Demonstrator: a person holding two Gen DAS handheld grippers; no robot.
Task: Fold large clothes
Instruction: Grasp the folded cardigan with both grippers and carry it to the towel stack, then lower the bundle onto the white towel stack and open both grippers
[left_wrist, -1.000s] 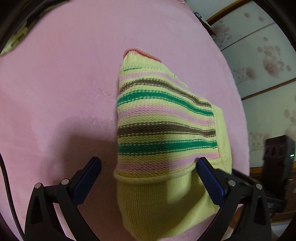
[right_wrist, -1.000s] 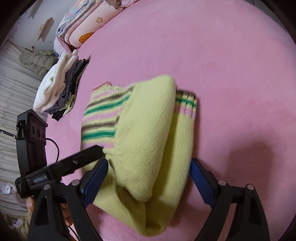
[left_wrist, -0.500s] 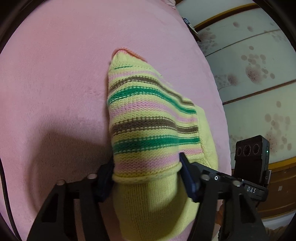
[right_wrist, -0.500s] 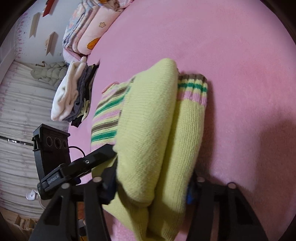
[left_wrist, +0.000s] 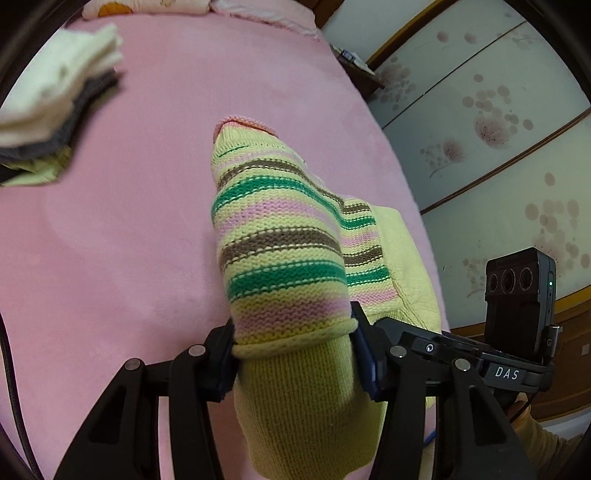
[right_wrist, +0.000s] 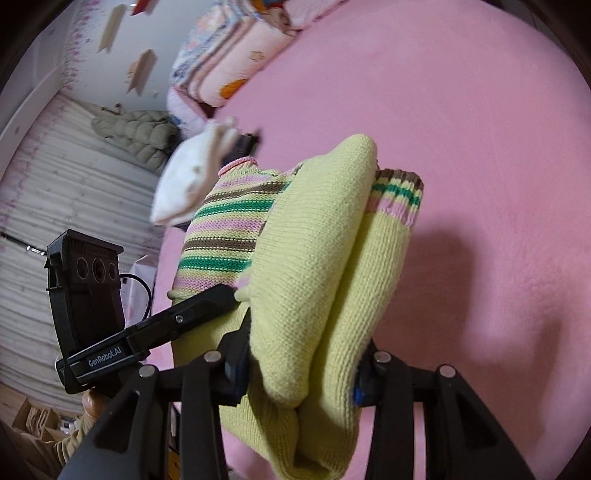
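A folded yellow knit sweater (left_wrist: 280, 236) with green, brown and pink stripes hangs lifted above the pink bed (left_wrist: 129, 240). My left gripper (left_wrist: 295, 350) has its jaws closing, and both blue pads press the striped end of the bundle. In the right wrist view the sweater (right_wrist: 314, 258) shows its plain yellow folds and a striped cuff. My right gripper (right_wrist: 301, 369) is also closing, and its pads squeeze the thick yellow folds. The two grippers hold the bundle side by side. The sweater's underside is hidden.
A stack of folded clothes (left_wrist: 48, 110), white on top of grey, lies on the bed at the far left; it also shows blurred as the stack (right_wrist: 188, 177). Quilts (right_wrist: 236, 66) are piled at the bed's head. Flowered wardrobe doors (left_wrist: 480, 110) stand beyond the bed's right edge.
Both grippers went from wide open around the sweater to clamped on it, then rose with it off the bed. The folded stack has come into the left wrist view.
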